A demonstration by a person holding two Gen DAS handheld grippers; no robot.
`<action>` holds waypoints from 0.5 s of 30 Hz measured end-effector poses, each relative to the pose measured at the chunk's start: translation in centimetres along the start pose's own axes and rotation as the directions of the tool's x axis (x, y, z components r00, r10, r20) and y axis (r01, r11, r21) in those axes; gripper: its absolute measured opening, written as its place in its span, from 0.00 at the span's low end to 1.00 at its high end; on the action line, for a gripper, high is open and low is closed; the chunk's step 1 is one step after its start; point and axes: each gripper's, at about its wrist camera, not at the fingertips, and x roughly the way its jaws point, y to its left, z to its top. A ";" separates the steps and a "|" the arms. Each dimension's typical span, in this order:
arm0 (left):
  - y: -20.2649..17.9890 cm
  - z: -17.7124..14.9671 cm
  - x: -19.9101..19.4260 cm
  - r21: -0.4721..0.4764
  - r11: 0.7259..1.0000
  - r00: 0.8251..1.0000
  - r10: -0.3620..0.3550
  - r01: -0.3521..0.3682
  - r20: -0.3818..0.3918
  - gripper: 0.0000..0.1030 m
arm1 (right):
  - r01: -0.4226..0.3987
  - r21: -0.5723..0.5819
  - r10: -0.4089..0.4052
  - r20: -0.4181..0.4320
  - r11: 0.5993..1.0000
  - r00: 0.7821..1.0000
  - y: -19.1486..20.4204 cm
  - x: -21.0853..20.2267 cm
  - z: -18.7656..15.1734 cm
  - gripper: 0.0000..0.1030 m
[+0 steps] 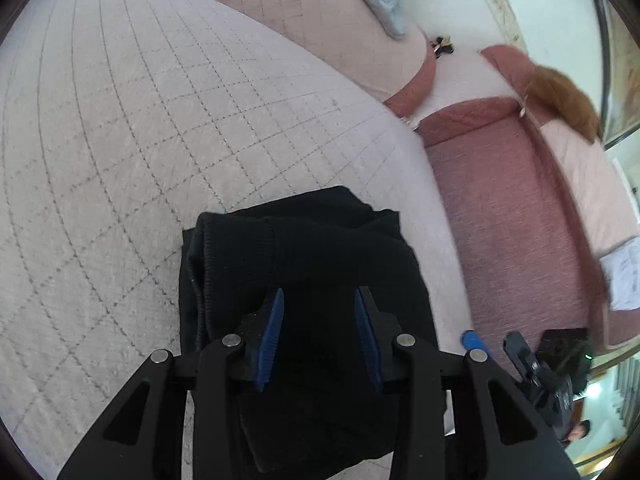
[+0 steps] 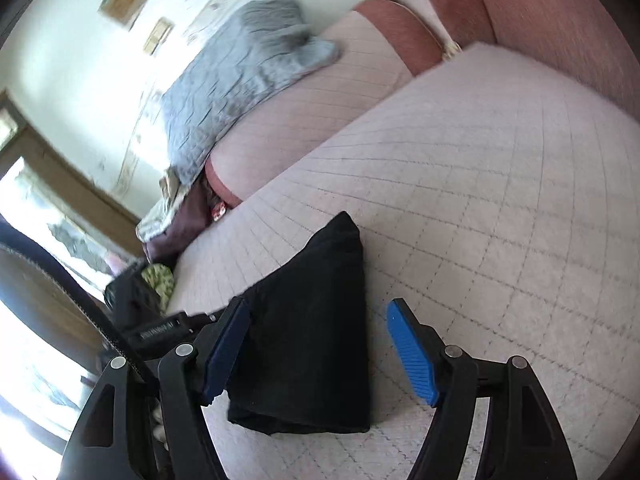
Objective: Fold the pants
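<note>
The black pants [image 1: 304, 264] lie folded into a small stack on a pale quilted cover [image 1: 140, 120]. In the left wrist view my left gripper [image 1: 319, 300] hovers just above the stack, its blue pads [image 1: 274, 332] apart with only dark cloth seen between them. In the right wrist view the folded pants [image 2: 316, 320] lie on the cover [image 2: 480, 200]. My right gripper [image 2: 320, 312] is wide open over them, with one blue pad [image 2: 412, 352] above bare cover to the right.
A grey blanket [image 2: 240, 72] lies on the pink cushions behind. A dusty-red sofa seat [image 1: 516, 216] lies right of the cover. My right gripper shows at the left view's lower right [image 1: 532, 364]. Wall and a door frame [image 2: 80, 184] stand at left.
</note>
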 end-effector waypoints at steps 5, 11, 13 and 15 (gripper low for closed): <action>-0.3 -1.4 -0.3 0.058 0.998 1.000 -0.008 0.006 0.024 0.34 | -0.183 0.128 0.189 -0.031 0.975 0.982 0.4 2.9 2.7 0.75; -0.2 -2.4 -0.4 0.084 0.996 0.998 -0.032 0.028 0.046 0.34 | 0.106 -0.086 -0.121 -0.194 0.991 0.974 3.3 11.1 7.1 0.74; -0.1 -2.3 -0.4 0.082 0.996 0.998 -0.040 0.036 0.045 0.34 | 0.285 -0.216 -0.337 -0.266 0.934 0.903 3.9 14.2 7.4 0.62; 0.0 -2.2 -0.3 0.069 0.996 0.998 -0.052 0.049 0.041 0.34 | 0.334 -0.295 -0.422 -0.324 0.895 0.847 4.2 16.3 7.2 0.20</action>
